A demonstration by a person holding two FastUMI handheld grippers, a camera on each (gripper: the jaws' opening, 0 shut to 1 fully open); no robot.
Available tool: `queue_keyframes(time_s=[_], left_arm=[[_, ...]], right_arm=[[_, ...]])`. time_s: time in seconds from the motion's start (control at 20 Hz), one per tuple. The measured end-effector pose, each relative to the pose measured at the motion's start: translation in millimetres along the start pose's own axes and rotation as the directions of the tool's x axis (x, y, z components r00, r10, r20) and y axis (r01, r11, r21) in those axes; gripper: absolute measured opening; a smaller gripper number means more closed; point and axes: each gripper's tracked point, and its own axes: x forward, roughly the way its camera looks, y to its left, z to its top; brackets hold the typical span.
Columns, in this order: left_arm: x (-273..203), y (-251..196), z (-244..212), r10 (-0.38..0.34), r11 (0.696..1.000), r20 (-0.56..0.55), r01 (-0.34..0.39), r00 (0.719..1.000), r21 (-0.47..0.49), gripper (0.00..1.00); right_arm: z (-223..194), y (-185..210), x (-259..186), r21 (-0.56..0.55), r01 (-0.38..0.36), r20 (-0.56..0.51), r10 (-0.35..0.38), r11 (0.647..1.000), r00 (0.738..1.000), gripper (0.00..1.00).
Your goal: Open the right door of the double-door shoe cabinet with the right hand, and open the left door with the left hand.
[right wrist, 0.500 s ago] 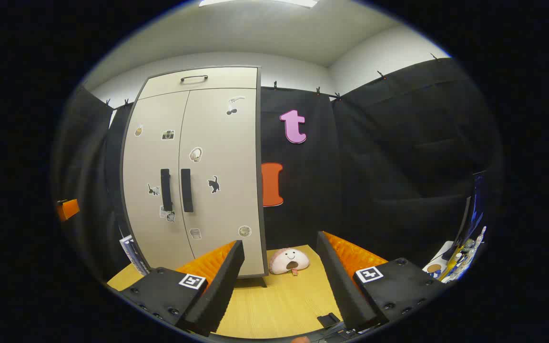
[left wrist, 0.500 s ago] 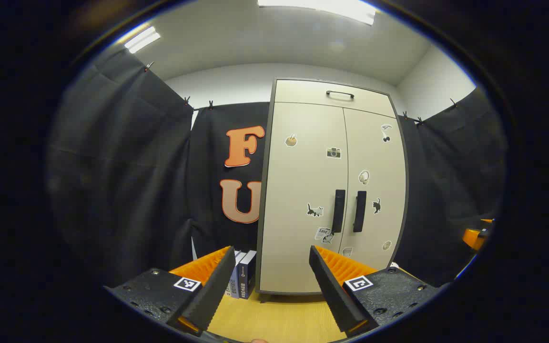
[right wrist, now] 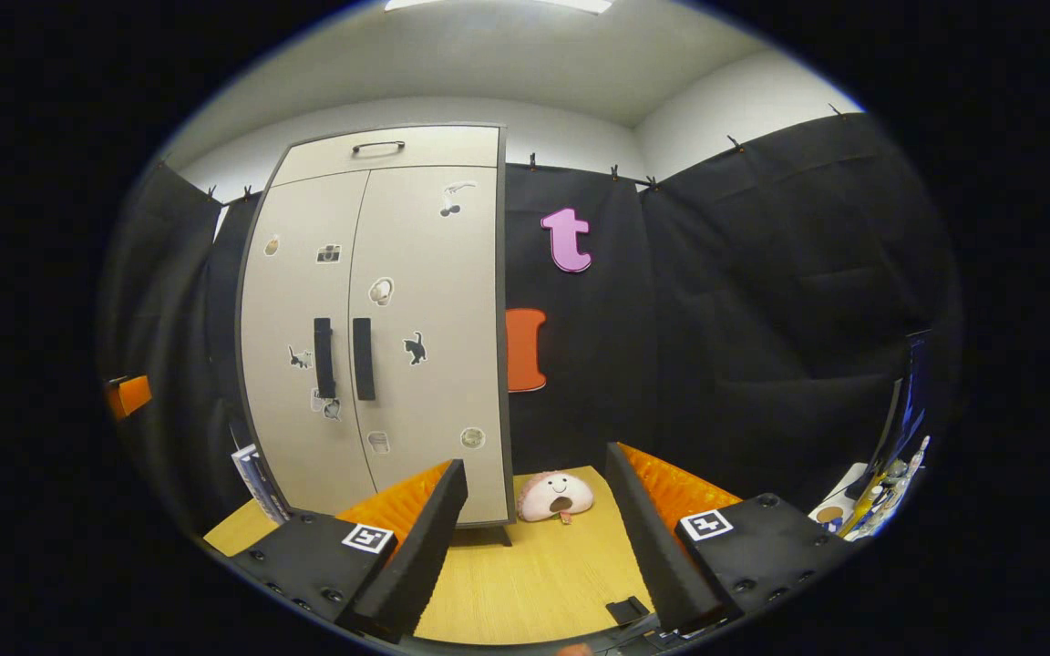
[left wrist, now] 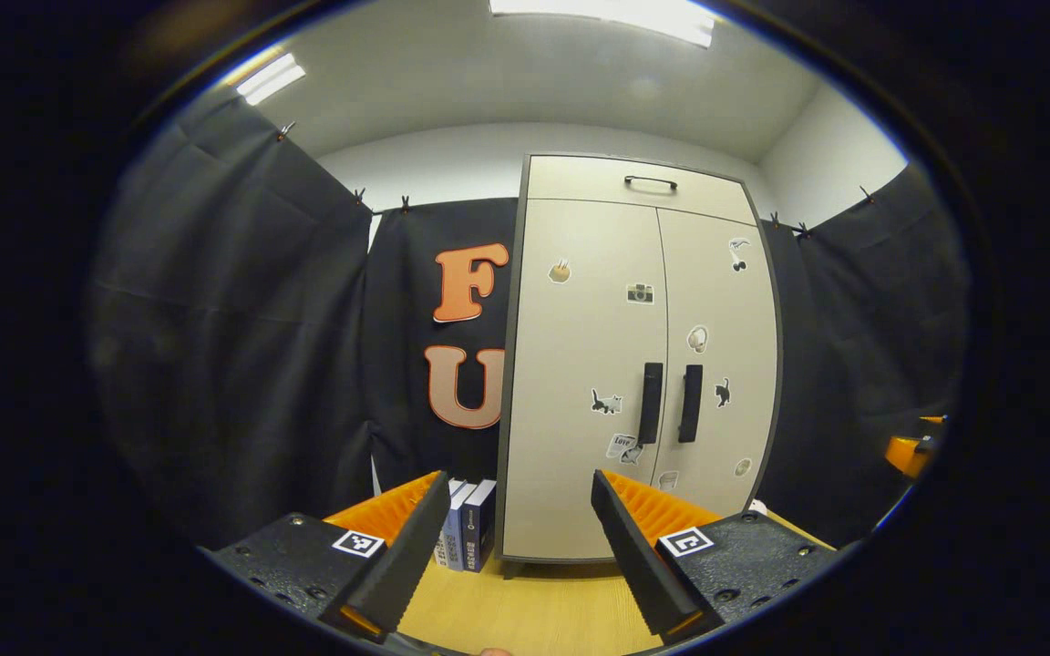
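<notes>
A beige double-door shoe cabinet [left wrist: 580, 364] [right wrist: 425, 319] stands on the wooden table, both doors closed. Two black vertical handles sit side by side at the seam: the left door handle [left wrist: 650, 403] [right wrist: 324, 357] and the right door handle [left wrist: 690, 403] [right wrist: 363, 358]. Small stickers dot both doors. My left gripper [left wrist: 516, 556] stands open, well short of the cabinet, with nothing between its fingers. My right gripper [right wrist: 539, 547] is also open and empty, pointing right of the cabinet. An orange part of the right gripper [left wrist: 910, 450] shows at the far right of the left gripper view.
Several books [left wrist: 468, 536] lean beside the cabinet's left side. A pink plush toy [right wrist: 556, 497] lies on the wooden table [right wrist: 525, 583] right of the cabinet. A small drawer with a handle [left wrist: 651, 182] tops the cabinet. Black cloth walls surround the booth.
Both views have shifted slightly; the cabinet sits a little lower and to the right in each. Both grippers stay open and the doors stay closed.
</notes>
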Motion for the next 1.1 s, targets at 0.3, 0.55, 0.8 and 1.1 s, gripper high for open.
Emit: queue_keyframes(time_s=[0.3, 0.55, 0.8, 1.1], left_arm=[[-1, -3, -7, -0.007, 1.000, -0.021, 0.007, 1.000, -0.009, 0.92], [-1, -2, -10, -0.001, 1.000, -0.028, 0.001, 1.000, -0.017, 0.95], [1, 7, -17, 0.024, 1.000, -0.035, -0.024, 0.999, -0.007, 0.94], [2, 10, -21, 0.031, 1.000, -0.044, -0.031, 0.999, 0.004, 0.95]], right_arm=[[-4, 5, 0, -0.003, -0.014, -0.011, 0.014, 1.000, 1.000, 0.99], [-7, 10, 4, -0.006, -0.025, -0.022, 0.025, 1.000, 0.999, 0.99], [-16, 18, 16, -0.002, -0.041, -0.044, 0.040, 0.999, 0.998, 0.99], [-17, 41, 41, 0.003, -0.073, -0.059, 0.074, 0.997, 0.996, 0.99]])
